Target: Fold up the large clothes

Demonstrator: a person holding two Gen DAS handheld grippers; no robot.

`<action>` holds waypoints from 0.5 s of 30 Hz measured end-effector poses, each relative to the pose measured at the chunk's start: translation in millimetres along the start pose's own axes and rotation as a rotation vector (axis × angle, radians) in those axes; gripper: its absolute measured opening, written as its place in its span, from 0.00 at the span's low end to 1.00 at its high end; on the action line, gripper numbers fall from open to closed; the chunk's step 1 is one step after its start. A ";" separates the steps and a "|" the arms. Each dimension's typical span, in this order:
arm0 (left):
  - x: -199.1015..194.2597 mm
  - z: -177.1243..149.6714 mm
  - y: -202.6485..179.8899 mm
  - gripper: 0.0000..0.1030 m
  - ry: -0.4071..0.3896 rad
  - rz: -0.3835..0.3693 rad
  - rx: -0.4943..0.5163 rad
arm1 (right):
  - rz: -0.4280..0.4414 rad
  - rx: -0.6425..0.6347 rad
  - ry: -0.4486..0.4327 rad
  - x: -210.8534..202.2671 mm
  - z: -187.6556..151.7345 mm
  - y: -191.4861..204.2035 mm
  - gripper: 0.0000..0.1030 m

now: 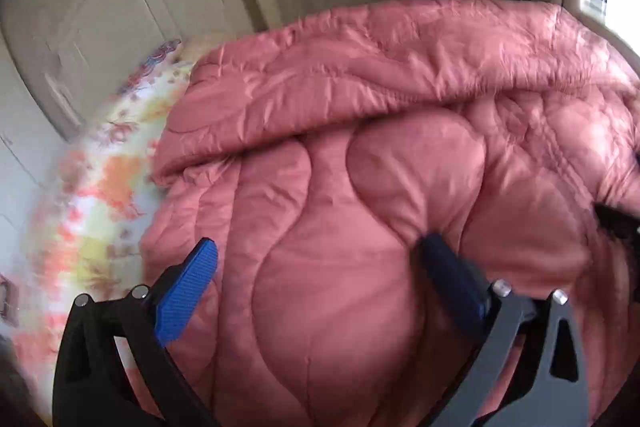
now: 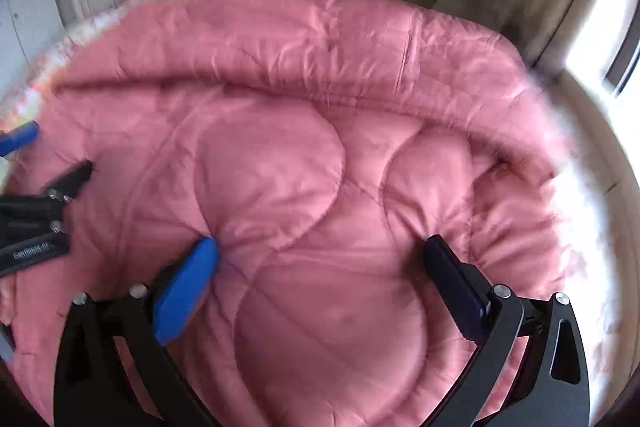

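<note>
Broadly, the puffy pink quilted satin comforter [image 1: 360,167] lies spread over a bed, covering most of the flower-printed bedsheet [image 1: 100,179], which shows only beside the comforter's left edge. A thick rolled fold [image 1: 380,67] crosses the comforter's far half. The comforter looks soft, bulky and light for its size, with a sheen that suggests it could slide out of a shallow pinch; it should slump rather than hold a crease. A deep bite on a stitched seam or on the doubled fold edge seems the safest hold.

The left claw [image 1: 318,259] stands wide open over the comforter's near part, its dark tip pressing a dimple into the padding. The right claw [image 2: 322,255] is likewise spread wide, both tips denting the comforter, clamping nothing.

Hidden: the comforter's near edge and corners fall below both views, the far edge lies under the fold, and motion blur smears the comforter's side margins.
</note>
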State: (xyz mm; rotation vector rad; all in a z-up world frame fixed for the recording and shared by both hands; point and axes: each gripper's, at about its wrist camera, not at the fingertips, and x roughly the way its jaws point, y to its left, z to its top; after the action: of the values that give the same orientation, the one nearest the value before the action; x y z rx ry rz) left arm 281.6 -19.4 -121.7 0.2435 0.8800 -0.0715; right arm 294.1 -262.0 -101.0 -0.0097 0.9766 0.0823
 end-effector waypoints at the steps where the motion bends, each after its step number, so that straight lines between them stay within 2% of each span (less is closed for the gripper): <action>1: 1.2 1.1 9.1 0.98 0.034 -0.039 -0.026 | 0.010 0.001 0.022 1.0 1.5 -2.3 0.96; 2: 0.0 1.7 12.7 0.98 0.031 -0.038 -0.024 | 0.000 -0.031 0.031 -1.4 3.4 -0.9 0.96; 5: -7.4 3.8 28.4 0.98 -0.032 0.056 -0.015 | -0.053 -0.068 -0.002 -9.1 10.7 -5.4 0.96; 7: -0.1 2.3 49.6 0.98 -0.015 0.089 -0.081 | -0.101 -0.026 -0.042 -8.3 15.3 -20.9 0.96; 8: 9.4 -0.1 60.9 0.98 0.017 0.075 -0.116 | -0.143 0.032 -0.012 2.0 16.6 -39.9 0.96; 9: 16.2 -0.9 69.8 0.98 0.045 0.030 -0.149 | -0.136 0.090 0.017 9.3 14.8 -54.7 0.96; 10: 19.9 -3.7 86.7 0.98 0.065 -0.059 -0.228 | -0.048 0.185 0.015 10.5 12.2 -73.7 0.96; 11: 21.3 -5.7 98.3 0.98 0.074 -0.074 -0.269 | -0.048 0.198 0.006 6.9 11.7 -78.0 0.96; 13: 17.5 -8.5 109.4 0.98 0.074 -0.048 -0.296 | -0.117 0.163 0.032 0.5 9.9 -75.8 0.95; 15: -0.6 -13.8 112.0 0.98 0.036 -0.023 -0.298 | -0.128 0.162 0.009 -14.2 2.7 -71.9 0.96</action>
State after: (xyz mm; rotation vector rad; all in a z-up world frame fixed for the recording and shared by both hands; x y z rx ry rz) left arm 288.9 92.5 -109.3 -0.0442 0.9175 0.0431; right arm 293.7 -334.5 -89.8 0.0756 0.9873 -0.1148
